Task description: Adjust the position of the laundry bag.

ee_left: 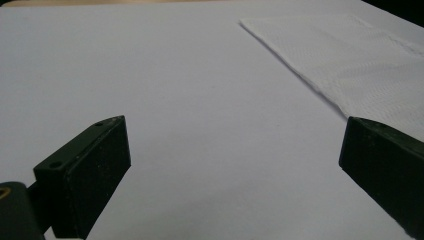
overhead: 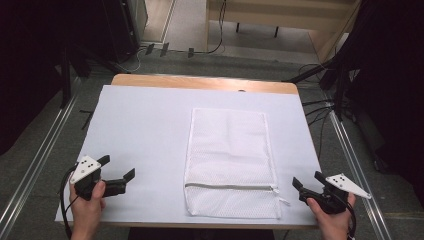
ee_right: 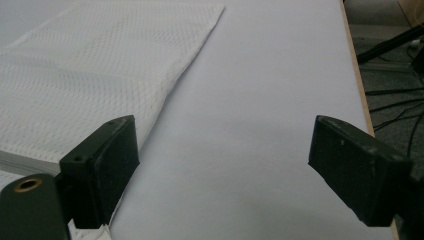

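Note:
A white mesh laundry bag [overhead: 230, 160] lies flat in the middle of the table, its zipper [overhead: 230, 187] running across near the front end. My left gripper [overhead: 118, 168] rests near the front left of the table, open, with nothing between its jaws; the bag [ee_left: 360, 65] shows off to its right. My right gripper [overhead: 306, 180] sits at the front right, just beside the bag's lower right corner, open and empty. In the right gripper view the bag [ee_right: 85, 85] lies left of the jaws.
A white sheet [overhead: 145, 130] covers the wooden table [overhead: 200, 81]. Metal rails [overhead: 40, 150] run along both sides of the table. Cables [overhead: 320, 107] trail on the floor at the right and behind, near dark stands.

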A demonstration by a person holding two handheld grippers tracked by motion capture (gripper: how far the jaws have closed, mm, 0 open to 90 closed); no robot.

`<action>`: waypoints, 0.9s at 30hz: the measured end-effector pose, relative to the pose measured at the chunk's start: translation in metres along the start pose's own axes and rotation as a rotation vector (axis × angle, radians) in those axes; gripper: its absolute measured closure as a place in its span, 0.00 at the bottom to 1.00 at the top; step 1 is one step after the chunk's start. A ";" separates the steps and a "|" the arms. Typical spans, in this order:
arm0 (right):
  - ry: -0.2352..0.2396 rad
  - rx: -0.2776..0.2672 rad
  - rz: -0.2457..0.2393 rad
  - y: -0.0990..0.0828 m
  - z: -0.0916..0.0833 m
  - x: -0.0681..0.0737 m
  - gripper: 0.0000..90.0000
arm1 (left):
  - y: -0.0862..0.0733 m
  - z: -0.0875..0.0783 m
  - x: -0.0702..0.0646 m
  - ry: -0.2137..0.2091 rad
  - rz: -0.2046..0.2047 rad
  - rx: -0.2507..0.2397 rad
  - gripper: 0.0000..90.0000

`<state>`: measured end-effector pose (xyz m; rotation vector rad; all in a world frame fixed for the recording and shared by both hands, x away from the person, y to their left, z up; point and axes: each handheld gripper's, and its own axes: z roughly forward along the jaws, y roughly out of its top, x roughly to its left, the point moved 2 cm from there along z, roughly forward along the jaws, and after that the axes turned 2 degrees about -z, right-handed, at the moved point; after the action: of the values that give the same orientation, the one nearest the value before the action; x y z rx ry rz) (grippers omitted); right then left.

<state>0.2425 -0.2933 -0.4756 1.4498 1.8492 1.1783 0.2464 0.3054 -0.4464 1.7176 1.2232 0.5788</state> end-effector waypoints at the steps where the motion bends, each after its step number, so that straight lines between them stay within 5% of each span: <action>1: 0.000 0.000 0.000 0.000 0.000 0.000 0.15 | 0.001 0.002 -0.002 -0.006 0.000 -0.002 0.01; 6: -0.004 0.001 -0.009 0.002 0.003 0.004 0.19 | 0.009 0.009 -0.018 -0.088 -0.012 -0.023 0.01; 9: -0.026 -0.010 0.000 0.004 0.003 0.006 0.21 | 0.012 0.016 -0.025 -0.098 -0.012 0.001 0.01; 11: -0.036 -0.008 0.019 0.005 0.004 0.009 0.23 | 0.016 0.025 -0.031 -0.075 -0.034 0.027 0.13; 12: -0.028 -0.019 0.019 0.006 0.005 0.012 0.23 | 0.019 0.036 -0.037 -0.047 -0.047 0.074 0.17; 16: -0.039 -0.016 0.005 0.007 0.005 0.018 0.24 | 0.020 0.054 -0.047 -0.043 -0.071 0.152 0.24; 23: 0.020 -0.027 0.002 0.005 0.009 0.020 0.40 | 0.023 0.099 -0.068 -0.098 -0.163 0.282 0.45; 27: 0.012 -0.039 -0.021 0.002 0.010 0.022 0.44 | 0.026 0.124 -0.074 -0.122 -0.238 0.371 0.54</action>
<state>0.2452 -0.2693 -0.4764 1.4022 1.8351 1.2085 0.3268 0.1857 -0.4725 1.8403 1.4876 0.1055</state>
